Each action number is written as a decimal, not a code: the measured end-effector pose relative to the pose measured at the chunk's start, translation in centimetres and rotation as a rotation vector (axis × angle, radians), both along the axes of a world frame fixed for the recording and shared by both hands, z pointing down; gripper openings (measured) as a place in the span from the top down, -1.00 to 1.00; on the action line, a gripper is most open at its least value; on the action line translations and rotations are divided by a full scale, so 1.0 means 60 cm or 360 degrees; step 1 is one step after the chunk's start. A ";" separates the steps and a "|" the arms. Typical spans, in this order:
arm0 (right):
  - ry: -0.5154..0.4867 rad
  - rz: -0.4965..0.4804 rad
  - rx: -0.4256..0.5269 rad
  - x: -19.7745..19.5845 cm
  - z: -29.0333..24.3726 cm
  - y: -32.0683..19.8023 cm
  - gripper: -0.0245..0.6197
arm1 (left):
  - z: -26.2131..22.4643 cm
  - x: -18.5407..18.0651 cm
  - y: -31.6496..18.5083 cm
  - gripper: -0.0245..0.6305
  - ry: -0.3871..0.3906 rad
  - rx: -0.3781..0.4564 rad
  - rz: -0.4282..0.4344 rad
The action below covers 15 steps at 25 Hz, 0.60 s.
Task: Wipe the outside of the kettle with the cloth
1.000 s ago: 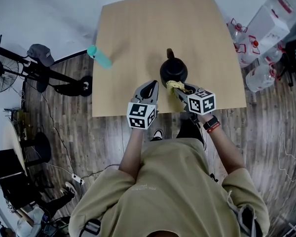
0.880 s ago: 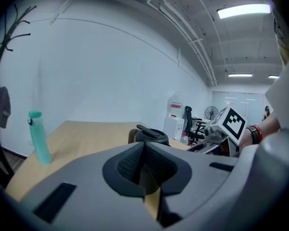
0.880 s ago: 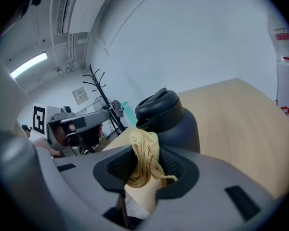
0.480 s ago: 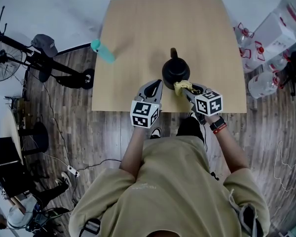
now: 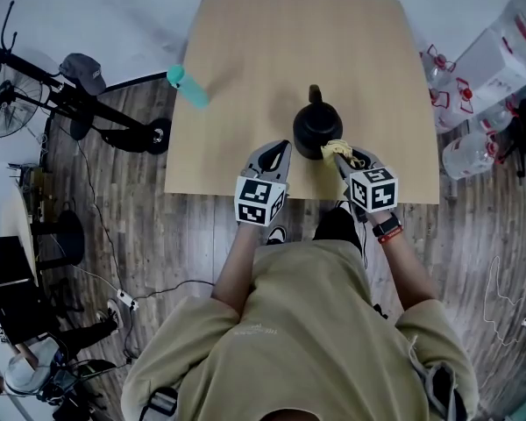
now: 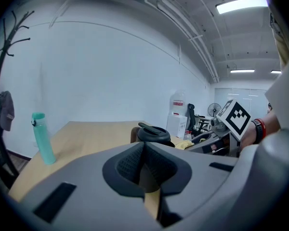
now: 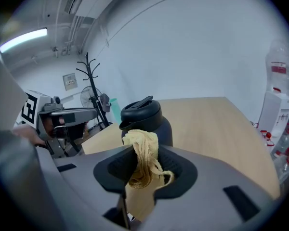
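A black kettle (image 5: 316,128) with a lid and a handle pointing away stands near the front edge of the wooden table (image 5: 272,42). My right gripper (image 5: 342,153) is shut on a yellow cloth (image 5: 337,149), bunched at the kettle's near right side. In the right gripper view the cloth (image 7: 142,153) sticks up between the jaws just in front of the kettle (image 7: 145,121). My left gripper (image 5: 280,151) is shut with nothing in it, just left of the kettle. In the left gripper view the kettle (image 6: 153,133) shows beyond the closed jaws.
A teal bottle (image 5: 186,88) stands at the table's left edge, also seen as the bottle (image 6: 42,138) in the left gripper view. Large water jugs (image 5: 500,51) sit on the floor to the right. A fan and stand (image 5: 35,103) are on the left.
The right gripper with the cloth has slid rightwards round the kettle's near side. The left gripper has hardly moved relative to the kettle.
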State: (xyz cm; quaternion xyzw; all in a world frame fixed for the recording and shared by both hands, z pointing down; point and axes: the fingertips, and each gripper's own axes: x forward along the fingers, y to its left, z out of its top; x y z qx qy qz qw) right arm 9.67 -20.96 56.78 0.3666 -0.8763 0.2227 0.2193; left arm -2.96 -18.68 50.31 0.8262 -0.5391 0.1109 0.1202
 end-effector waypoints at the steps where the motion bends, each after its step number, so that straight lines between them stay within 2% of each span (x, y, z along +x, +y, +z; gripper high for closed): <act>1: 0.0026 0.0027 0.0024 0.003 -0.002 -0.002 0.53 | 0.000 -0.004 0.000 0.85 0.0002 -0.0004 -0.0005; 8: 0.0232 0.0201 0.0170 0.031 -0.008 -0.034 0.54 | 0.001 -0.035 -0.001 0.85 0.0063 -0.0024 -0.0017; 15: 0.0314 0.0319 0.0171 0.048 0.005 -0.072 0.54 | 0.002 -0.044 0.009 0.85 0.0091 -0.0044 0.0025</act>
